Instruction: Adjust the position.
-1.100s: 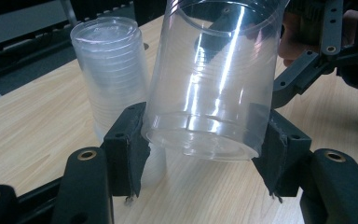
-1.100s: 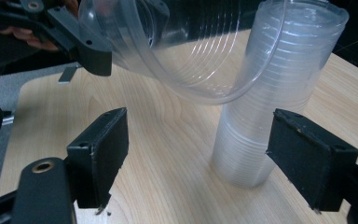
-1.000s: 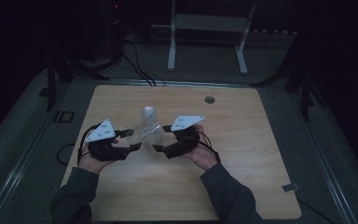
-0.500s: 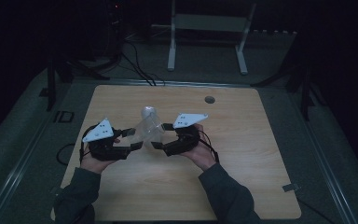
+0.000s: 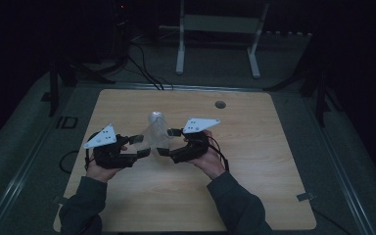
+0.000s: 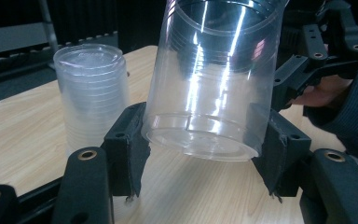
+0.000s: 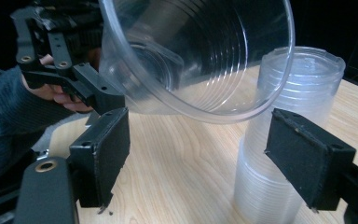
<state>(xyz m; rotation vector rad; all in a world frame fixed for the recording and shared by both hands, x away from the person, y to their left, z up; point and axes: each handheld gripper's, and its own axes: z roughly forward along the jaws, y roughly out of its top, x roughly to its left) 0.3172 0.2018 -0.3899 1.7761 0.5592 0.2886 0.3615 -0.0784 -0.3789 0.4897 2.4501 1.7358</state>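
Left hand-held gripper (image 6: 200,154) pinches the base of a single clear plastic cup (image 6: 214,79), pads pressed on both sides of the cup's bottom, cup lifted off the worktop (image 5: 254,191) and tilted so its mouth faces the other hand. Right hand-held gripper (image 7: 196,149) has jaws spread wide, pads on either side below the cup's rim, not touching it as far as the right gripper view shows; the cup's open mouth (image 7: 200,56) sits just above and between the pads. Stack of nested clear cups (image 5: 155,128) stands upright on the worktop just behind the two grippers, close to the right pad in the right gripper view, left of the held cup in the left gripper view. Small dark hole (image 5: 220,104) in the worktop farther back. White stand legs (image 5: 215,39) on the floor beyond
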